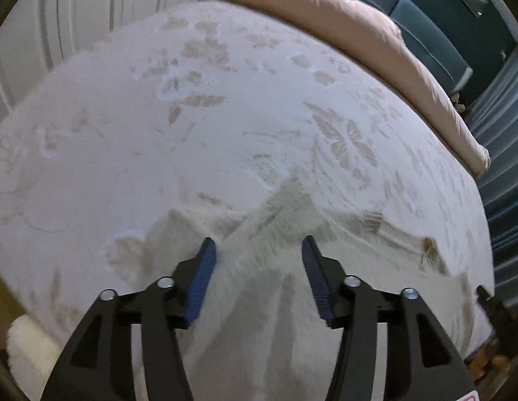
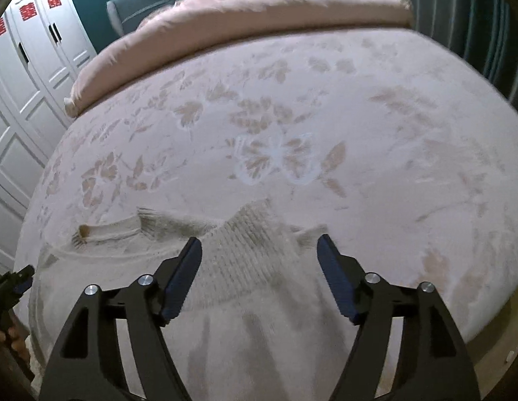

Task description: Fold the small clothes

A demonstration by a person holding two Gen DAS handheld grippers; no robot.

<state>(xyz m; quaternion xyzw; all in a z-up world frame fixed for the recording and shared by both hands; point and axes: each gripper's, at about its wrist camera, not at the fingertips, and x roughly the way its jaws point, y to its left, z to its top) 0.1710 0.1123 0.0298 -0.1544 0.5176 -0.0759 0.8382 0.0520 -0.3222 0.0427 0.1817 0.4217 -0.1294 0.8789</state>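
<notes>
Left gripper [image 1: 259,245] is hovering over the cream knit sweater [image 1: 245,300], jaws standing apart, nothing pinched between. Sweater is lying flat on the floral bedspread [image 1: 225,117] near its front edge, both sleeves folded across. Right gripper [image 2: 259,244] is also gaping over the folded sleeve [image 2: 245,250], gripping nothing.

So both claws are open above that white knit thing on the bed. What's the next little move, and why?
Probably lower the right gripper onto the sweater's folded-over ribbed flap and close on it. Both grippers, the left gripper too, are open and hold nothing, and a sleeve lies spread sideways on the bed, so the fold looks unfinished.
</notes>
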